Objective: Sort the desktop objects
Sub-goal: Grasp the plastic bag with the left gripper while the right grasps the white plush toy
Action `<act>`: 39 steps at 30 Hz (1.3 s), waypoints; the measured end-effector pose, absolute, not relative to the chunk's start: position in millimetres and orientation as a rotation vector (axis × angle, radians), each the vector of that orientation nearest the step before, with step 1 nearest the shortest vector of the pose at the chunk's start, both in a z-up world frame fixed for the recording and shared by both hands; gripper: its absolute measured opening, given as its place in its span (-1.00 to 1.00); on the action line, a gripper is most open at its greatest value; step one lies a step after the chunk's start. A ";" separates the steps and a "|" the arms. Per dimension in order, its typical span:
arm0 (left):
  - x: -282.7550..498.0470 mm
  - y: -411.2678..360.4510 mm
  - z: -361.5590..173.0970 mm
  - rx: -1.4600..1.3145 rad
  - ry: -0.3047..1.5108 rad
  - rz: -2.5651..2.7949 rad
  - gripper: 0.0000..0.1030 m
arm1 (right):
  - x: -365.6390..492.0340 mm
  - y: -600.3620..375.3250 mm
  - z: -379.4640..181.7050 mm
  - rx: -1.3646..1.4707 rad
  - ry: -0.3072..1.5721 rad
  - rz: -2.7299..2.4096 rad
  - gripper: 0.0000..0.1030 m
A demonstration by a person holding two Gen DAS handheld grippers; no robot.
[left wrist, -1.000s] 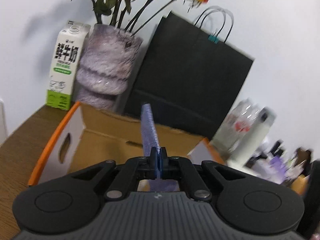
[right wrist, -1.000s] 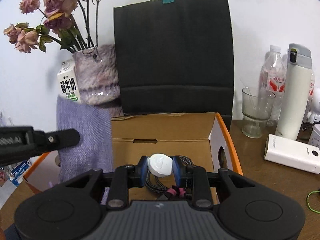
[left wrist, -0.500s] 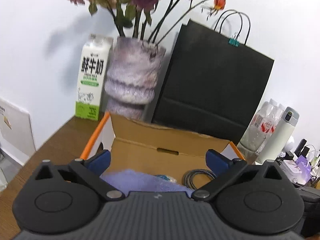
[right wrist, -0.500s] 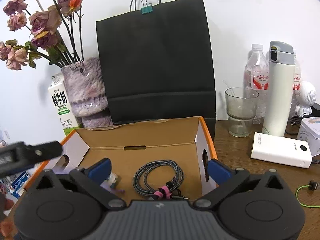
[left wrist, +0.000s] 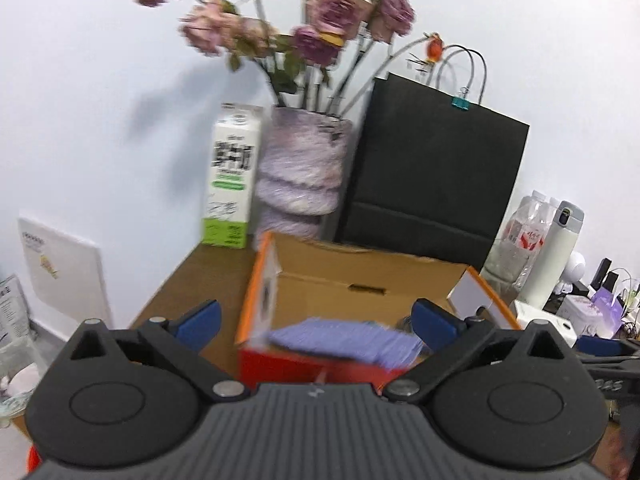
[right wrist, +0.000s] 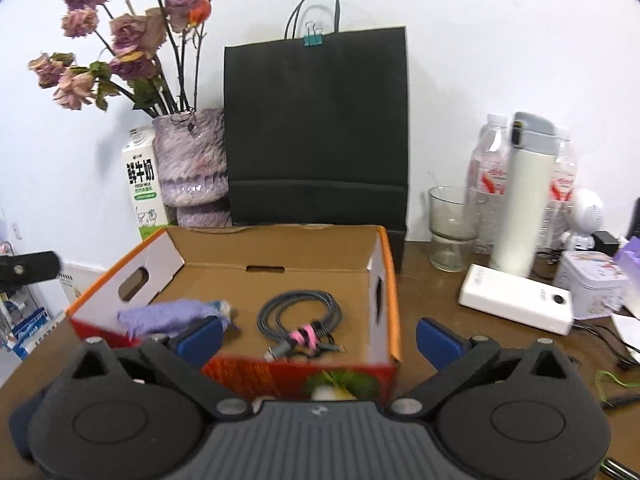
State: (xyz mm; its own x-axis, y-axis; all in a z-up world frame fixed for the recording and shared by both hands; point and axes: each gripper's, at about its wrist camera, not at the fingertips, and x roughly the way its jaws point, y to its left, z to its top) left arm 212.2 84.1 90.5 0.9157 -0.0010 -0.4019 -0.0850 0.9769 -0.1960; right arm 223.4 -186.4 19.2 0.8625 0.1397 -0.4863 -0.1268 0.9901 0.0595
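Note:
An open cardboard box (right wrist: 276, 254) with orange edges and a red front stands on the wooden desk. Inside lie a purple cloth (right wrist: 168, 314) at the left and a coiled grey cable (right wrist: 300, 314) with a pink tie in the middle. In the left wrist view the same cloth (left wrist: 344, 338) rests inside the box (left wrist: 360, 276). My left gripper (left wrist: 316, 322) is open and empty, in front of the box's near wall. My right gripper (right wrist: 318, 336) is also open and empty, held before the box's front wall.
Behind the box stand a black paper bag (right wrist: 316, 128), a purple vase of dried roses (right wrist: 192, 164) and a milk carton (right wrist: 144, 184). To the right are a glass (right wrist: 450, 228), water bottles, a white flask (right wrist: 520, 196), a white power bank (right wrist: 516, 298) and a tin (right wrist: 592, 282).
Both grippers opened, the left dropping the purple cloth and the right a white object into the box. Both then drew back and up, away from the box.

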 end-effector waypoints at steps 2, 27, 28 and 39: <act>193.4 94.7 89.4 -0.213 0.416 0.058 1.00 | 205.4 -192.1 18.5 0.024 0.516 0.142 1.00; 117.7 65.8 41.8 -0.198 0.597 0.005 1.00 | 113.0 -198.4 -14.1 -0.025 0.594 0.129 1.00; 117.5 63.5 41.6 -0.199 0.601 -0.001 1.00 | 111.8 -197.3 -13.7 -0.034 0.592 0.132 1.00; 121.9 48.5 36.9 -0.196 0.625 -0.005 1.00 | 123.2 -201.0 -10.1 -0.033 0.575 0.146 1.00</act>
